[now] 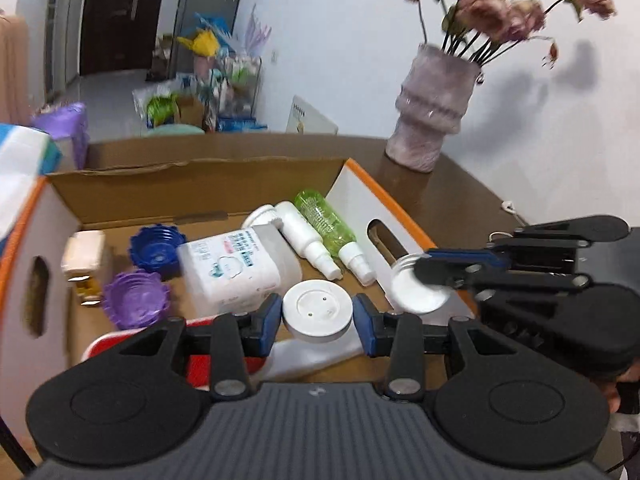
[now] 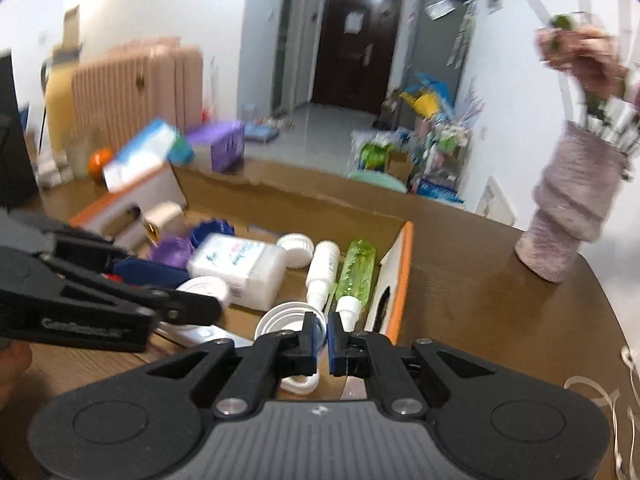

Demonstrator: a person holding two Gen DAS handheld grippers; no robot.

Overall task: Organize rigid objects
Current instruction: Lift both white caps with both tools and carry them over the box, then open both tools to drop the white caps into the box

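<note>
A cardboard box (image 1: 208, 184) with orange-edged white sides holds a white rectangular bottle (image 1: 236, 268), a white spray bottle (image 1: 304, 236), a green spray bottle (image 1: 332, 228), a blue lid (image 1: 156, 248) and a purple lid (image 1: 136, 300). My left gripper (image 1: 318, 322) is shut on a round white jar (image 1: 318, 312) over the box's near side. My right gripper (image 2: 323, 340) is shut on the rim of a round white lid (image 2: 280, 318), over the box's right front corner. The right gripper also shows in the left wrist view (image 1: 448, 272), holding that lid (image 1: 416, 284).
A pinkish vase (image 1: 432, 116) with dried flowers stands on the brown table (image 1: 448, 196) right of the box. Tissue packs (image 2: 148, 152) and a purple pack (image 2: 228, 140) lie left of the box. A beige cap-shaped item (image 1: 84, 256) sits in the box's left corner.
</note>
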